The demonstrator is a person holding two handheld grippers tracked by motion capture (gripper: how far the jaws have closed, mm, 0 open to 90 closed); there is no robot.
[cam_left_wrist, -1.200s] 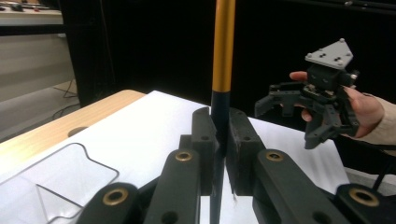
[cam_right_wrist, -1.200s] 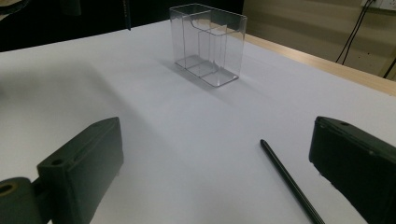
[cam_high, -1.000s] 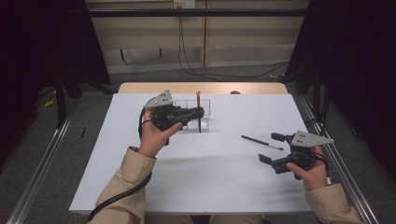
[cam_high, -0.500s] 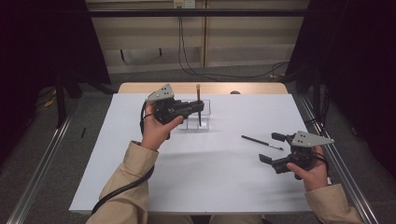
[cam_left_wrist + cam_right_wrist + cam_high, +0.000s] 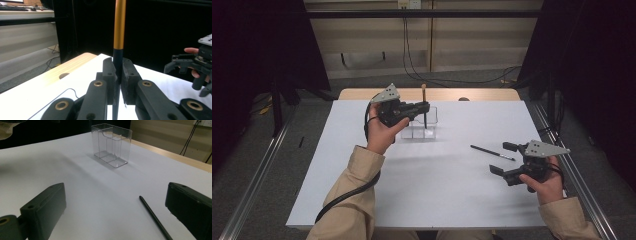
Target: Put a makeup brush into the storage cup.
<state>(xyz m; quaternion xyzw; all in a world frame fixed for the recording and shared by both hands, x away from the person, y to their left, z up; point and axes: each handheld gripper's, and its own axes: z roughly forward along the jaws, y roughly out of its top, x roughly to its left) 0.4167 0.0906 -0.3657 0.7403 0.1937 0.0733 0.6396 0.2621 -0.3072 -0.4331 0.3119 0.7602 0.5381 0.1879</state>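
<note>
My left gripper (image 5: 425, 106) is shut on a pen (image 5: 424, 92) with an orange upper half and a black lower half, and holds it upright. In the left gripper view the pen (image 5: 119, 27) stands clamped between the two jaws of that gripper (image 5: 118, 68). Its lower end hangs over the clear plastic box (image 5: 432, 131) at the table's far middle; I cannot tell whether the tip is inside. My right gripper (image 5: 503, 159) rests open at the right, just short of a thin black pen (image 5: 492, 152) lying on the white sheet. In the right gripper view that pen (image 5: 155, 218) lies between the wide jaws.
The clear box (image 5: 111, 145) has several compartments and stands upright. A white sheet (image 5: 412, 190) covers the table, with a wooden strip (image 5: 482, 94) along the far edge. Metal rails (image 5: 584, 195) run down both sides. The right hand and gripper (image 5: 193, 66) show in the left gripper view.
My left gripper has carried the upright pen farther back and higher over the clear box. The right gripper and the black pen have stayed put.
</note>
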